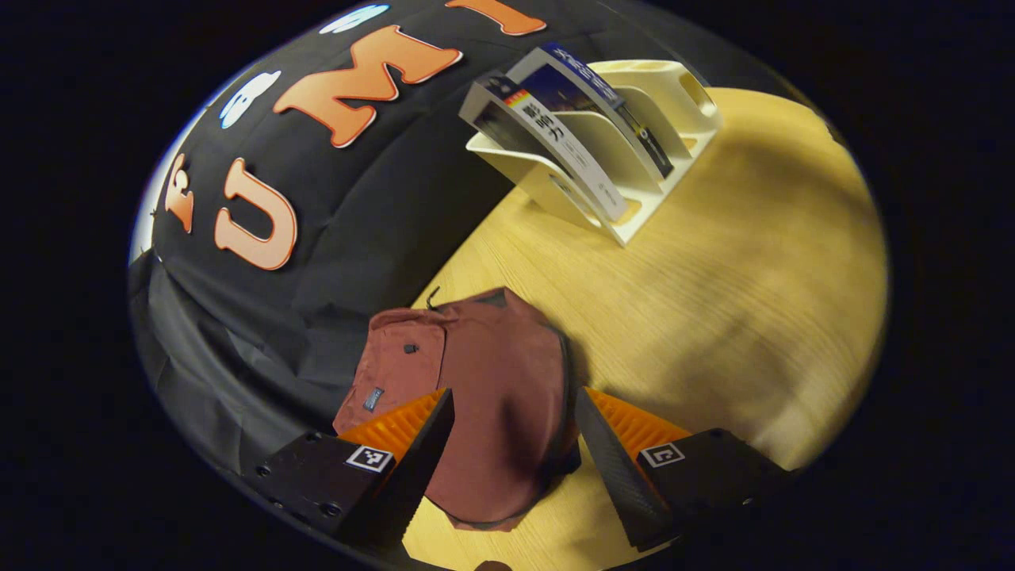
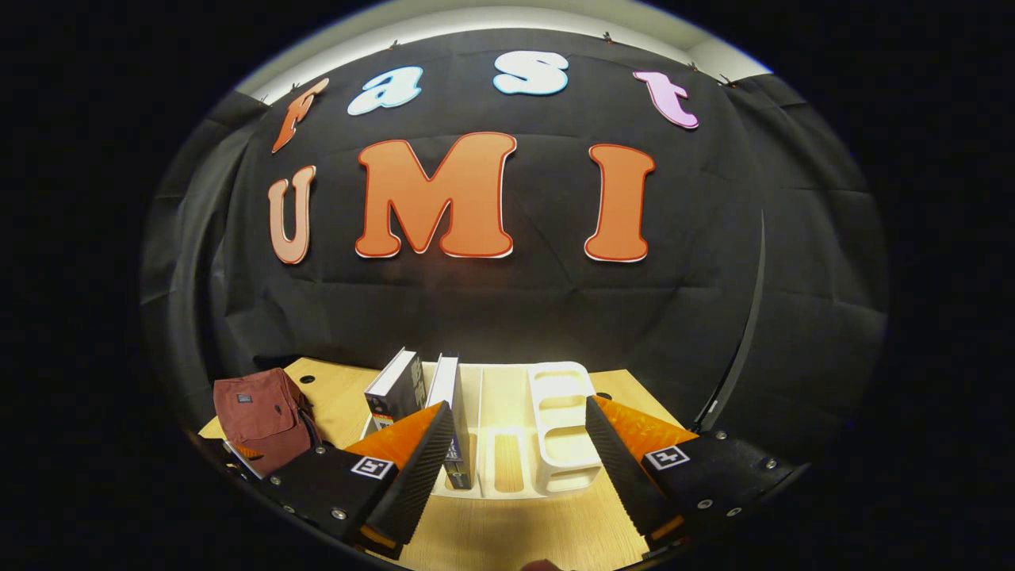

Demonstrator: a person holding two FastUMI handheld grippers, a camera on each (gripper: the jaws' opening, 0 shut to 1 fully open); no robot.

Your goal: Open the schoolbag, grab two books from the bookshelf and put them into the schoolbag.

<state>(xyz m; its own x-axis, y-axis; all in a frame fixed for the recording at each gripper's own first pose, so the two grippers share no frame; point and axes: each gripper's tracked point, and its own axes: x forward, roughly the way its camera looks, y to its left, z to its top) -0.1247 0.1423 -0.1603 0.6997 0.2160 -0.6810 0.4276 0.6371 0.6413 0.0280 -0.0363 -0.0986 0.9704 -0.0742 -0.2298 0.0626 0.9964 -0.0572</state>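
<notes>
Maroon schoolbag (image 1: 484, 388): one; books (image 2: 424, 392): two, in bookshelf (image 2: 555, 428).

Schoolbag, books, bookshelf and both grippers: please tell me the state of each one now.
schoolbag: closed, lying flat on the table.
two books: leaning in the bookshelf's slots.
bookshelf: standing on the table, other slots free.
left gripper: jaws open, above the schoolbag.
right gripper: jaws open, facing the bookshelf.
</notes>
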